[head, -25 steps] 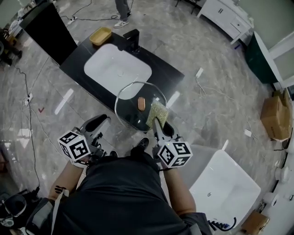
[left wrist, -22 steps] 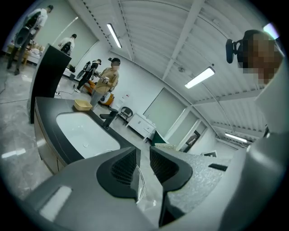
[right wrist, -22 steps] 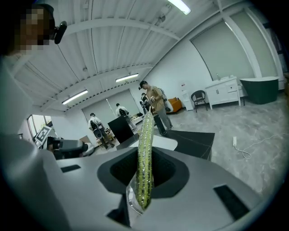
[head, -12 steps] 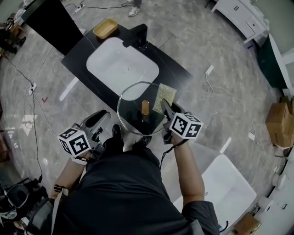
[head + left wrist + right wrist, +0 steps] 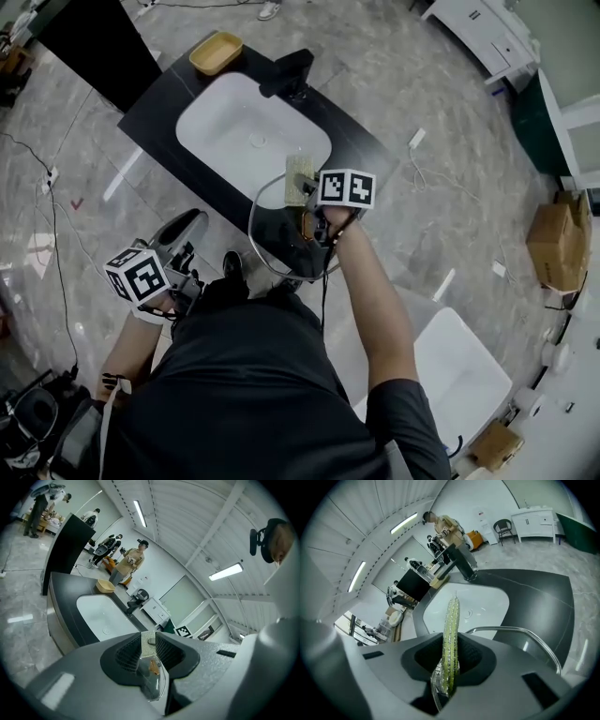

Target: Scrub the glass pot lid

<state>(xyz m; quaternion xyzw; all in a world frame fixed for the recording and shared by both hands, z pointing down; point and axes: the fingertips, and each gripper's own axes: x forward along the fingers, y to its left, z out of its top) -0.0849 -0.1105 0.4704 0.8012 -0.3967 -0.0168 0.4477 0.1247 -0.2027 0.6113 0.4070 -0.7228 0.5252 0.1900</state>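
Looks like mid-scrub to me: left tongs point(image 5: 149, 658) pinch the glass pot lid point(image 5: 277, 234) by its rim over the table point(image 5: 361, 141) edge, right tongs point(image 5: 449, 654) squeeze the green scrub pad point(image 5: 451, 620) at its far rim, so next up is probably firm strokes across the glass.

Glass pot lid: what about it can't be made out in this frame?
- Head view: whether the sponge touches the glass pot lid, hidden under the sponge and right gripper.
- Left gripper view: the lid shows edge-on, its face unreadable.
- How clean the glass is: too small in every view.
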